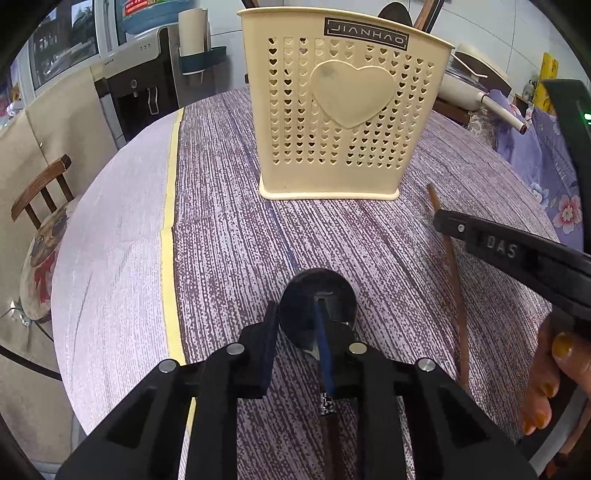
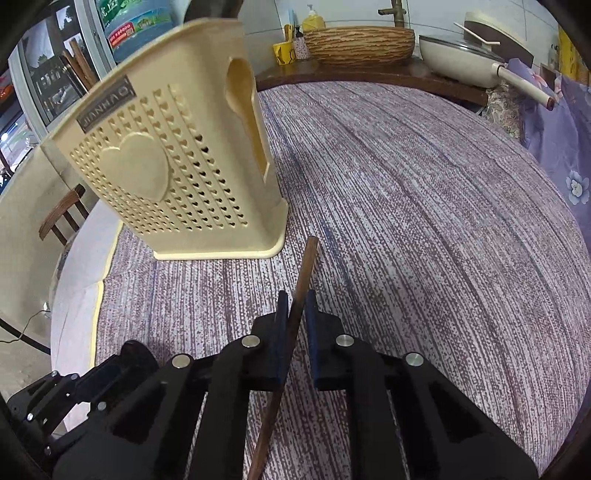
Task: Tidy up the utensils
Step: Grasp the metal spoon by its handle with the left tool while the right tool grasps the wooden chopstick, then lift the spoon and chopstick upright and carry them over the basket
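A cream heart-pierced utensil holder [image 1: 343, 110] stands upright mid-table, with a dark spoon and wooden sticks [image 1: 424, 14] poking out of it. A dark-bowled spoon [image 1: 306, 299] lies just before my left gripper [image 1: 297, 306]. Its jaws stand narrow: the left tip touches the bowl's edge, the right pad crosses the bowl, and the handle runs under that finger. A firm grip does not show. My right gripper [image 2: 295, 308] is shut on a brown chopstick [image 2: 309, 258] that points toward the holder [image 2: 166, 166]. From the left wrist view the chopstick [image 1: 456, 295] slants under one right finger [image 1: 498, 247].
The purple striped tablecloth [image 2: 424, 221] ends in a yellow band [image 1: 168, 258] at the left. A wooden chair [image 1: 40, 192] and a water dispenser [image 1: 136, 85] stand beyond it. A woven basket [image 2: 362, 40] and a lidded pan [image 2: 476, 55] sit on a counter behind.
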Tool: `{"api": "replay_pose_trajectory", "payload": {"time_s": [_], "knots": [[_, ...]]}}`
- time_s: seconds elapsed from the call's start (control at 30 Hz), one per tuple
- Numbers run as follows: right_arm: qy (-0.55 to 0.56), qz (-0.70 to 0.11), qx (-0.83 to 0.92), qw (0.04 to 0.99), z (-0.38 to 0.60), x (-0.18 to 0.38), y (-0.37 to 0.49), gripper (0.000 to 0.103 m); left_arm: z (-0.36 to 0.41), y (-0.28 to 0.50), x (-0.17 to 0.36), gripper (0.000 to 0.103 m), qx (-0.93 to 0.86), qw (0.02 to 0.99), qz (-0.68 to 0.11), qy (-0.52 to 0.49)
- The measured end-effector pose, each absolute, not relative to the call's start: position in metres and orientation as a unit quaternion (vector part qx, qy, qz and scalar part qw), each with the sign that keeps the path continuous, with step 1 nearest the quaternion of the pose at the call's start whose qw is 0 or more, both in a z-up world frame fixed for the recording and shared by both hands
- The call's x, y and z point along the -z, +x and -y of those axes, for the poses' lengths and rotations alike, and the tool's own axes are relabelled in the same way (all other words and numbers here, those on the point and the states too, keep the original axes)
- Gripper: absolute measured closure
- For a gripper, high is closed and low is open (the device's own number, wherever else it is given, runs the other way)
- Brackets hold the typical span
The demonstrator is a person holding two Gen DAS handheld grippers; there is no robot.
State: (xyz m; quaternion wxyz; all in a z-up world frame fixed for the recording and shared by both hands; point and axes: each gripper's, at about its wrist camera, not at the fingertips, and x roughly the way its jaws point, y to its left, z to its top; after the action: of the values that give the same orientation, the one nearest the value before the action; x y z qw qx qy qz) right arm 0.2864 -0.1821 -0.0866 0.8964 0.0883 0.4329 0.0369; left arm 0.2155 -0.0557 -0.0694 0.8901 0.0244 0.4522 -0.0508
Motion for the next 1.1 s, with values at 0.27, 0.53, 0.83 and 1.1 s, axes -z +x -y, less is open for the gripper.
{"api": "replay_pose_trajectory", "payload": {"time_s": [0.27, 0.53, 0.83, 1.1], "knots": [[0.091, -0.429, -0.039, 0.898, 0.184, 0.082, 0.278, 0.092, 0.048, 0.213, 0.062, 0.052, 0.046, 0.896, -0.441, 0.004], [0.090, -0.430, -0.040, 0.897, 0.189, 0.085, 0.283, 0.096, 0.064, 0.220, 0.067, 0.044, 0.038, 0.895, -0.444, 0.031], [0.102, -0.437, -0.031, 0.893, 0.197, 0.092, 0.286, 0.096, 0.077, 0.223, 0.078, 0.056, 0.031, 0.890, -0.453, 0.036], [0.097, -0.448, -0.021, 0.889, 0.188, 0.097, 0.292, 0.077, 0.080, 0.221, 0.077, 0.056, 0.029, 0.892, -0.450, 0.037]]}}
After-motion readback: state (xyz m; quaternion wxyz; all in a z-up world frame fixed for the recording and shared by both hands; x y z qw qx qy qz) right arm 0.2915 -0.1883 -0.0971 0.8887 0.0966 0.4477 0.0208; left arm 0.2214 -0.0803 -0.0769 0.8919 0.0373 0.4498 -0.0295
